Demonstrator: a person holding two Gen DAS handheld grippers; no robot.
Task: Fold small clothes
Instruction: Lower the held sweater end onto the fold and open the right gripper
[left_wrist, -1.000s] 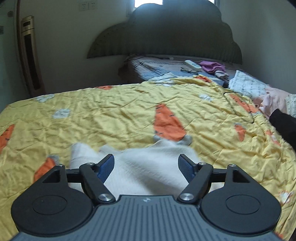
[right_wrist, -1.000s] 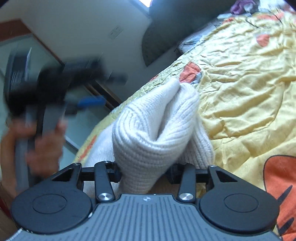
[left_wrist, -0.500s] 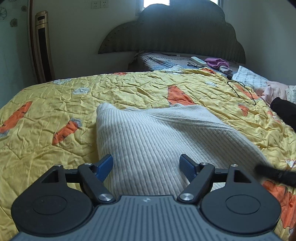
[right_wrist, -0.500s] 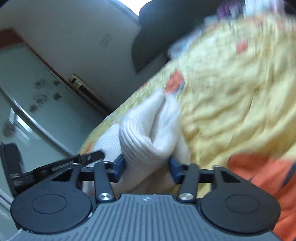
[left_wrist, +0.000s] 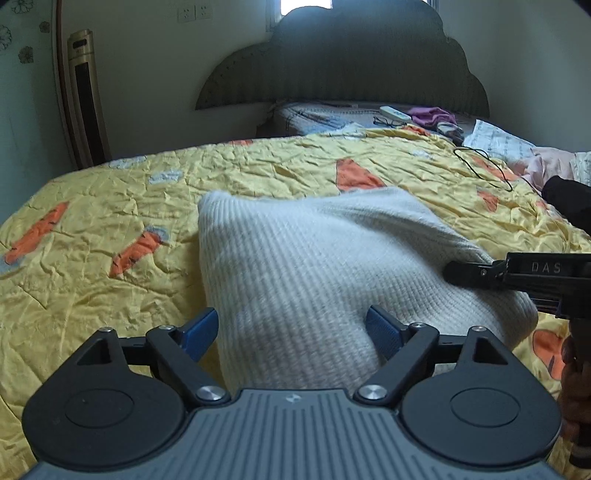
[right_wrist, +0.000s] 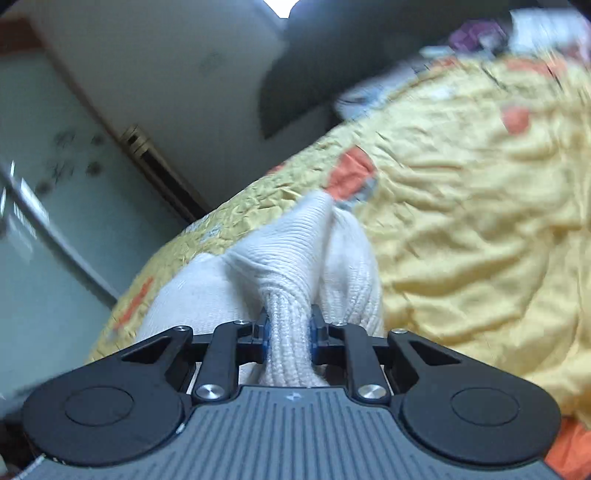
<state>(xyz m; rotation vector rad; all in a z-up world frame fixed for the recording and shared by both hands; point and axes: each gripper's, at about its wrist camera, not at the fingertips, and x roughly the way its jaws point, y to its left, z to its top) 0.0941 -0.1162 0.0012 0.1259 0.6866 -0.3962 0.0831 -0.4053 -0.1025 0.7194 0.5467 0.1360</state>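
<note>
Cream ribbed-knit sweater (left_wrist: 314, 266) lies on the yellow carrot-print quilt (left_wrist: 110, 206). Right gripper (right_wrist: 288, 332) is clamped tight on a bunched fold of it (view blurred). Left gripper (left_wrist: 291, 325) is wide open, straddling the knit's near edge, gripping nothing.

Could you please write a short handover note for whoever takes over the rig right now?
Right gripper: shut on a bunched fold of the white knit garment.
Left gripper: open, its fingers on either side of the garment's near edge, gripping nothing.
The garment lies on the yellow carrot quilt, partly lifted on its right side.
Done: one edge gathered. Left: grasp with the left gripper, complete the fold and lay it flat.
</note>
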